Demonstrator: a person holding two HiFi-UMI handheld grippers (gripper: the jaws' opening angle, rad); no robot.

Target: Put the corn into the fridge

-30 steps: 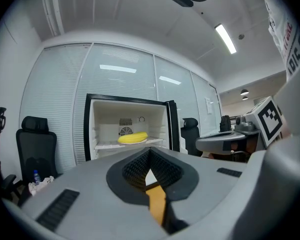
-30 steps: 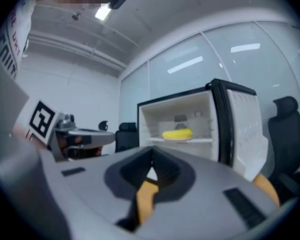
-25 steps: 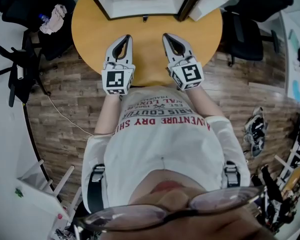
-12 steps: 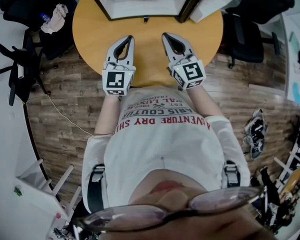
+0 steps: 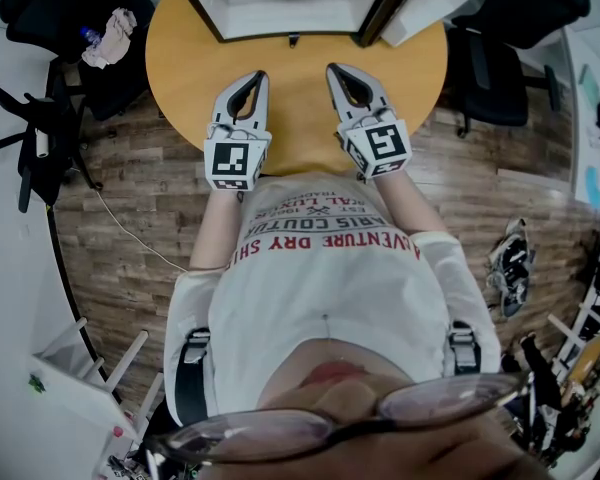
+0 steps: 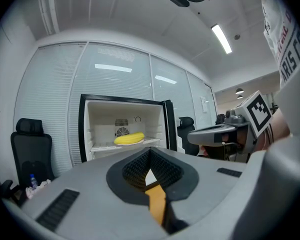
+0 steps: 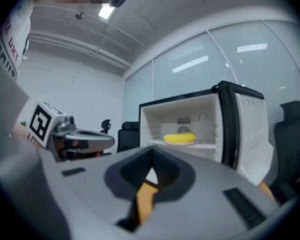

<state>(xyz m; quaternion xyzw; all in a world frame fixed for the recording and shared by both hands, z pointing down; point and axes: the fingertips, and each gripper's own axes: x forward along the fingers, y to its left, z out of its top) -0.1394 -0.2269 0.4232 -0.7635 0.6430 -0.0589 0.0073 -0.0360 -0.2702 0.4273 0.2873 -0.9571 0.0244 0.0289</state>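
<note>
Where the corn point(image 6: 129, 139) lies, on a shelf inside the open fridge point(image 6: 85, 134), it sits straight ahead of both grippers and well apart from them. The left gripper point(image 5: 250, 76) and the right gripper point(image 5: 340, 72) are held level, side by side, above the round table point(image 5: 180, 58). Each has its jaws closed together, with nothing between them.

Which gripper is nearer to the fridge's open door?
Right. In the head view the right gripper lies just below the open door. The left gripper lies farther off to the door's left, in front of the fridge opening.
</note>
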